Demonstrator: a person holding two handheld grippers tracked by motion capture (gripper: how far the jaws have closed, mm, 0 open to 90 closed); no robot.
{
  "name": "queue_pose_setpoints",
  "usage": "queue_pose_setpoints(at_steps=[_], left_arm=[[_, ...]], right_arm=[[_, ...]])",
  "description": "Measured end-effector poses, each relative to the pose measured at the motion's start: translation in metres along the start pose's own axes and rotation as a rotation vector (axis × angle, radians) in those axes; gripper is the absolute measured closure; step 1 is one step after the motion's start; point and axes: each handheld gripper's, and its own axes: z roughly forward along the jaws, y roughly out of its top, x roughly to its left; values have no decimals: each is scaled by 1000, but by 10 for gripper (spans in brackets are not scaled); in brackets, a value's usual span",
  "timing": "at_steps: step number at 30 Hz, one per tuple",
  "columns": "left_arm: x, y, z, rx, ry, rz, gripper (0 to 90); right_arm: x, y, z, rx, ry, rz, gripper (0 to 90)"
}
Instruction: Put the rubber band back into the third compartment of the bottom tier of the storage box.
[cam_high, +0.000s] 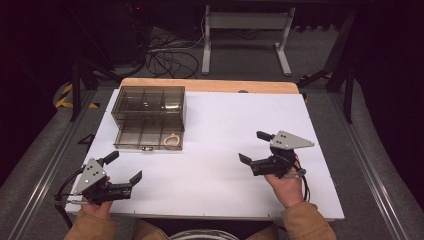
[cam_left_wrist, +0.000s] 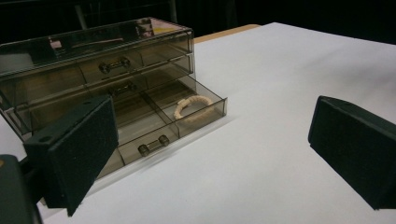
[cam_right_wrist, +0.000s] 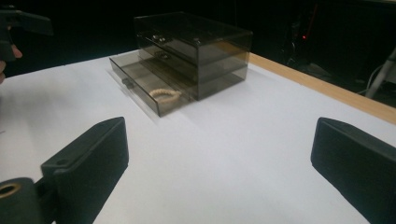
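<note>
Sitting at the far left of the white desk (cam_high: 225, 120) is a smoky, see-through drawer box (cam_high: 148, 107) with three drawers. Its bottom drawer (cam_high: 148, 136) is pulled out, and dividers split it into compartments. A small cream-coloured ring (cam_high: 172, 140) lies in the compartment at the drawer's right end, near the front wall. The left hand-held gripper (cam_high: 125, 167) is wide open with nothing between its jaws, near the desk's front left corner. The right hand-held gripper (cam_high: 255, 146) is wide open and empty too, well apart from the box.
</note>
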Motion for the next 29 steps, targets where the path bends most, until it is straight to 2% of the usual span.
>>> queue_pose_setpoints(at_steps=[9,13,16,22,23,26,29], left_arm=[[0,0,1,4,-5,9,24],[-1,-1,1,8,-11,9,21],[-1,-2,3,12,-12,9,16],[2,-4,5,20,-28,1,4],[2,-5,6,28,-20,0,3],[1,-5,6,34,-9,10,2],[2,-5,6,43,-7,18,2]], right_arm=[[-12,-37,-26,30,-51,23,18],[-15,-50,-32,34,-58,31,10],[-17,-60,-34,57,-64,28,1],[-20,-67,-36,36,-58,37,0],[-20,-66,-36,4,-51,33,0],[-19,-63,-39,-9,-58,19,0],[-21,-63,-39,-8,-57,32,0]])
